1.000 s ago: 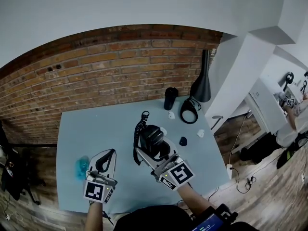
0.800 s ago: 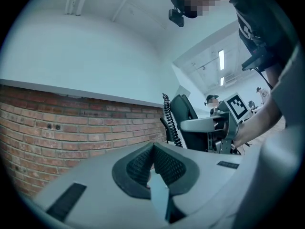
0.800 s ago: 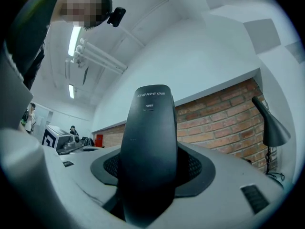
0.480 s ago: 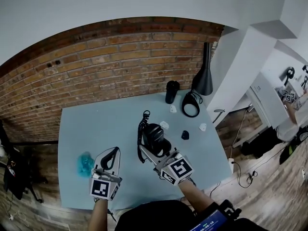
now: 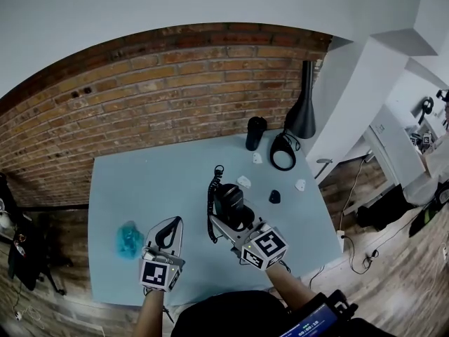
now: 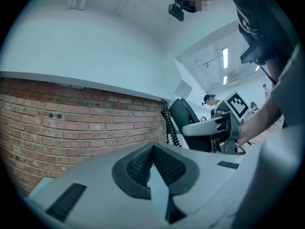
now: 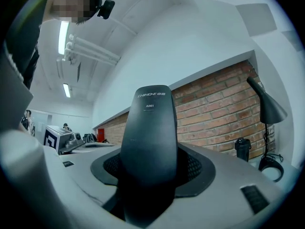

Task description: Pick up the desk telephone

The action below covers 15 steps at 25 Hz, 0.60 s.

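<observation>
**Desk telephone clamped in right gripper; left gripper closed on nothing**

The desk telephone [image 5: 228, 201], black, is seen clamped between the jaws of the right gripper [image 5: 231, 220]. In the right gripper view its dark body stands upright in the gap and fills it, with both pads pressed against its sides. Small pale print is noted near its top end. A coiled cord [image 5: 210, 209] hangs along the telephone on the left side of that gripper. Whether the telephone's base rests on the blue table [image 5: 133, 181] or is clear of it cannot be judged.

The left gripper [image 5: 172, 227] is held level just to the left of the right one, apart from it and from the telephone. Its pad tips are brought together and nothing is gripped between them. In the left gripper view the telephone and the right gripper are seen off to the right.

A crumpled teal object [image 5: 128, 239] lies on the table just left of the left gripper. Small white pieces [image 5: 244, 182] and a small dark object [image 5: 274, 196] are scattered ahead and to the right of the right gripper's tips. Farther ahead, near the brick wall [image 5: 175, 97], a black tumbler [image 5: 255, 133], a black looped cable [image 5: 283, 153] and a black desk lamp [image 5: 305, 111] are noted.
</observation>
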Each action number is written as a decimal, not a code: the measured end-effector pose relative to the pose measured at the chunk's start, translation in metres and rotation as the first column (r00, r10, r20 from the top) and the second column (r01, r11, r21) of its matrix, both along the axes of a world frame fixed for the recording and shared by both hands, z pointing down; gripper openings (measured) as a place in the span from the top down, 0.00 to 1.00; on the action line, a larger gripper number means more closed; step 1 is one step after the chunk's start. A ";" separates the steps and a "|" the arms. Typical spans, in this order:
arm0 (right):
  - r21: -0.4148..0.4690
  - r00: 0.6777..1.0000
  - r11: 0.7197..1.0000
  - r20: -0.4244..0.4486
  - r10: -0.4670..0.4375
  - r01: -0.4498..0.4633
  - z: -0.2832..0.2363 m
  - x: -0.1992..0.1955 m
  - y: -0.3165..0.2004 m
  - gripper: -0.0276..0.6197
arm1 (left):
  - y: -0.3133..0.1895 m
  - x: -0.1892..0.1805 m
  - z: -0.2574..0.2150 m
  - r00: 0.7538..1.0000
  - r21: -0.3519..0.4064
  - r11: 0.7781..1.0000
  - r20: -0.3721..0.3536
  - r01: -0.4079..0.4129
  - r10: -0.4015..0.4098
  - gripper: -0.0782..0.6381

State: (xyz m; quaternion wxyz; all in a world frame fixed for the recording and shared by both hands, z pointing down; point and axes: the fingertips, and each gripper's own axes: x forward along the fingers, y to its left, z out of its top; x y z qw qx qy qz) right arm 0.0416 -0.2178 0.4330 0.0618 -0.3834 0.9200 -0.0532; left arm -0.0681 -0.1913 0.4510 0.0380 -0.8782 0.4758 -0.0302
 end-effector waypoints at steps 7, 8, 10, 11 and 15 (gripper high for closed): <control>-0.069 1.000 0.997 -0.012 -0.014 0.013 0.020 0.002 0.000 0.53 | -0.001 0.004 0.013 1.000 -0.032 0.999 -0.012 0.001 -0.001 0.86; -0.078 1.000 0.997 -0.015 -0.018 0.017 0.024 0.001 0.001 0.53 | -0.001 0.005 0.016 1.000 -0.038 0.999 -0.013 -0.001 0.000 0.86; -0.089 0.999 0.996 -0.027 -0.031 0.028 0.030 -0.002 0.005 0.52 | 0.000 0.005 0.021 1.000 -0.043 0.999 -0.014 -0.005 0.005 0.85; -0.091 0.999 0.995 -0.034 -0.036 0.033 0.032 -0.003 0.007 0.53 | 0.001 0.006 0.022 1.000 -0.045 0.999 -0.014 -0.007 0.007 0.86; -0.112 0.998 0.993 -0.039 -0.046 0.041 0.039 -0.004 0.008 0.53 | 0.003 0.010 0.027 1.000 -0.059 0.998 -0.011 -0.010 0.010 0.86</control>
